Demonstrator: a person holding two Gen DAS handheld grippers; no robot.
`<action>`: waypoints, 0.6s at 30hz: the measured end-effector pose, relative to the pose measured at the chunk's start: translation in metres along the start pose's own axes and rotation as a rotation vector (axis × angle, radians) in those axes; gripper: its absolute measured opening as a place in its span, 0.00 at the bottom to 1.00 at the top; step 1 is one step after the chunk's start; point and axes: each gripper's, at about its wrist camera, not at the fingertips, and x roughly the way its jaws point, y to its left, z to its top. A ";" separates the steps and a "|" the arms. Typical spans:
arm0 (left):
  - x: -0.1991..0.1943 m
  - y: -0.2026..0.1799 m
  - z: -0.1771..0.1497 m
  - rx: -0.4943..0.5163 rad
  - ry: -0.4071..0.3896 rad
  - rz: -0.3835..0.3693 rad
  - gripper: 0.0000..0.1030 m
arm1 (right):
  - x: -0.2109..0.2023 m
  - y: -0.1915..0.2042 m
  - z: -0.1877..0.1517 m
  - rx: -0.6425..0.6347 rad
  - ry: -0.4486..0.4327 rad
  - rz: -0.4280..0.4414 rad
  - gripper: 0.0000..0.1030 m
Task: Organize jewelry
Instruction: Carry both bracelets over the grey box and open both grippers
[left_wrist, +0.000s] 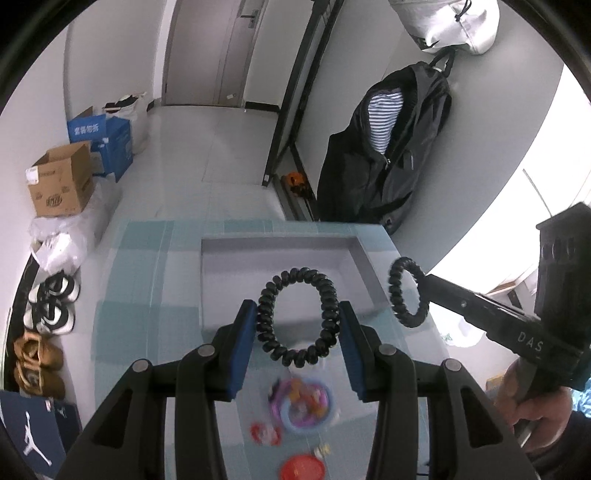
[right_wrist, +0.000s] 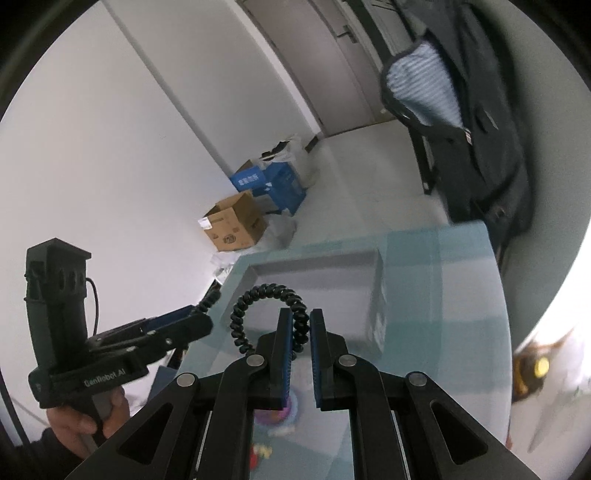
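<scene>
My left gripper (left_wrist: 297, 314) is shut on a black spiral hair tie (left_wrist: 295, 277), its blue pads pressing the ring from both sides, above the near edge of a grey shallow tray (left_wrist: 273, 242). At the right of the left wrist view my right gripper (left_wrist: 424, 282) carries a second black spiral hair tie (left_wrist: 393, 295) by its rim. In the right wrist view the right gripper (right_wrist: 298, 317) is shut on that tie (right_wrist: 258, 291) in front of the tray (right_wrist: 314, 258). The left gripper (right_wrist: 199, 317) shows at the left, held by a hand.
A blue checked tablecloth (left_wrist: 147, 295) covers the table. A blurred pile of colourful jewelry (left_wrist: 303, 402) and a red round piece (left_wrist: 303, 467) lie under the grippers. Cardboard boxes (left_wrist: 62, 184) and shoes (left_wrist: 51, 302) stand on the floor at left. A black jacket (left_wrist: 388, 147) hangs behind the table.
</scene>
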 end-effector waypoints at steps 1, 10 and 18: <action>0.002 0.002 0.002 0.002 0.003 0.000 0.37 | 0.006 0.001 0.006 -0.006 0.003 0.000 0.08; 0.041 0.028 0.019 -0.020 0.073 -0.023 0.37 | 0.064 0.000 0.036 -0.037 0.061 -0.019 0.08; 0.056 0.034 0.020 -0.018 0.094 -0.022 0.37 | 0.082 -0.019 0.030 -0.004 0.093 -0.045 0.08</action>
